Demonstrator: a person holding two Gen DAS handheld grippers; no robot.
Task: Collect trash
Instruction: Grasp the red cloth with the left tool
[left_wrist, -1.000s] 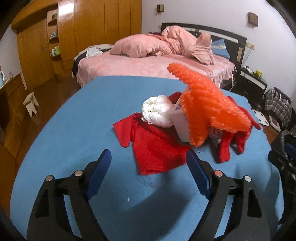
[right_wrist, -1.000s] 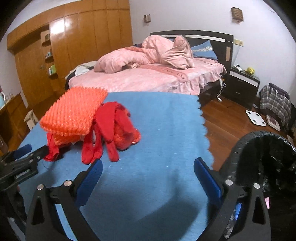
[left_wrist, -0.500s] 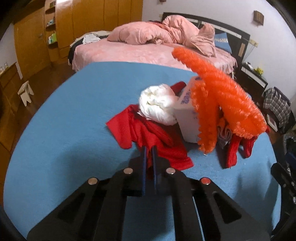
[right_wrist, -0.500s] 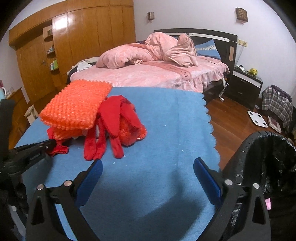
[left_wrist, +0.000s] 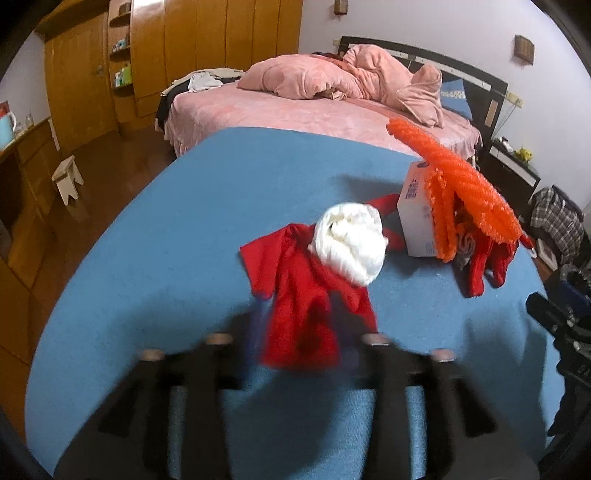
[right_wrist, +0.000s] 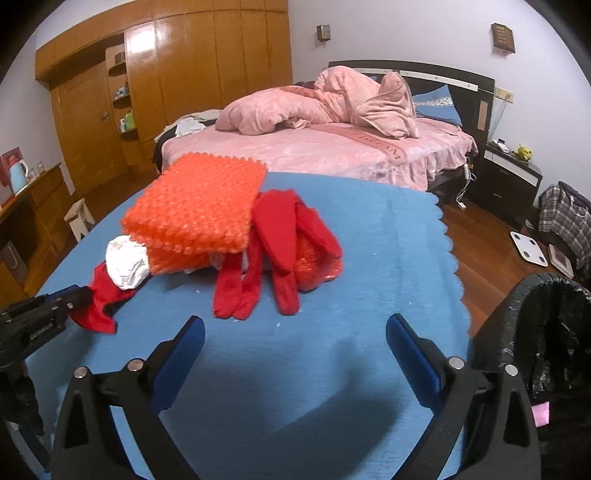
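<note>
- Trash is spread over a desk (right_wrist: 369, 229) covered in blue cloth: a white crumpled wad (left_wrist: 349, 242) lies on a red cloth (left_wrist: 306, 306) toward the left edge, as judged from the right wrist view.
- Beside these, near the middle of the desk, a white box (left_wrist: 417, 218) is seen under an orange bubble sheet (right_wrist: 199, 206), with red gloves (right_wrist: 277, 251) and a red crinkled wrapper (right_wrist: 317, 264) draped just next to it.
- The left hand-held gripper (left_wrist: 299, 343) is badly blurred in its own view; its fingers appear to sit either side of the near end of the red cloth, but whether they are apart or clamped on it cannot be told.
- The right hand-held gripper (right_wrist: 295, 354) is held with its fingers wide apart and empty, above bare blue cloth near the front edge of the desk.
- A black-lined trash bin (right_wrist: 535, 332) stands off the right edge of the desk, next to the right hand-held gripper; a pink scrap (right_wrist: 540, 413) is seen beside the bin, though its exact place is unclear.
- The task is judged to be at an early stage: every item of the pile is on the desk, and all of it is left to be carried across to the bin.
</note>
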